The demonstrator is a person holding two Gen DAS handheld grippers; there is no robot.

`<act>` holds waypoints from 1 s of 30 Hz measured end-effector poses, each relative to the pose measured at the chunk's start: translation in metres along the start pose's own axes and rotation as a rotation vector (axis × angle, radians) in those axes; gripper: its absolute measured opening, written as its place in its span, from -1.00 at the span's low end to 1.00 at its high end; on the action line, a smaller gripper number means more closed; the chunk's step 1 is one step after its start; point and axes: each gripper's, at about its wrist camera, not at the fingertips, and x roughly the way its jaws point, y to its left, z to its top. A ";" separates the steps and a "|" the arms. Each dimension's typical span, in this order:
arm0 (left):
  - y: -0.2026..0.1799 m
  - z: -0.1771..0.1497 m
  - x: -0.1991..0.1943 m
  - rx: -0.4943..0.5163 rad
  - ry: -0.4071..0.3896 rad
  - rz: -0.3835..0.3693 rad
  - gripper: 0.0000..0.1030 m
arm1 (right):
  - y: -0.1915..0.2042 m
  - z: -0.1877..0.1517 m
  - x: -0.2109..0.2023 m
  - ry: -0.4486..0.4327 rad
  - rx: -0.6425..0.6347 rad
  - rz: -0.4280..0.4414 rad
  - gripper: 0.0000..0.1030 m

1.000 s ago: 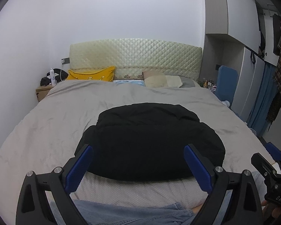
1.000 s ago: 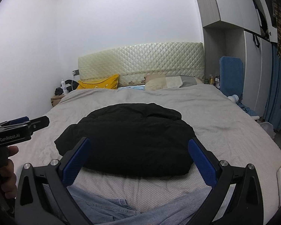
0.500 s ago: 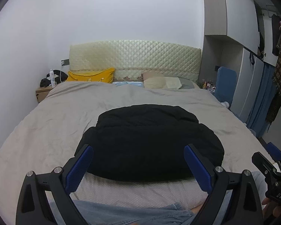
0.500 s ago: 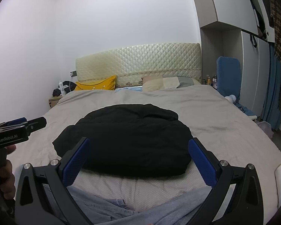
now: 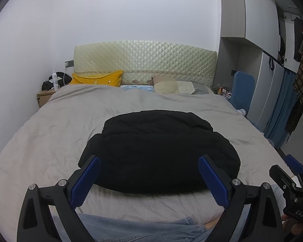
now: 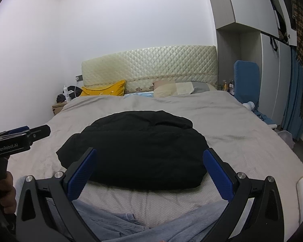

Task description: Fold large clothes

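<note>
Jacket (image 5: 159, 151) folded on bed (image 5: 50, 133)

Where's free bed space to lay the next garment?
Bare grey bedspread left of the black jacket, another patch right of it, and a band between jacket and pillows. The near edge is crowded by jeans.
</note>
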 end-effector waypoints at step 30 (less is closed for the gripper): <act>-0.003 -0.003 -0.004 0.014 -0.015 -0.003 0.91 | -0.001 0.001 -0.002 -0.008 0.012 0.003 1.00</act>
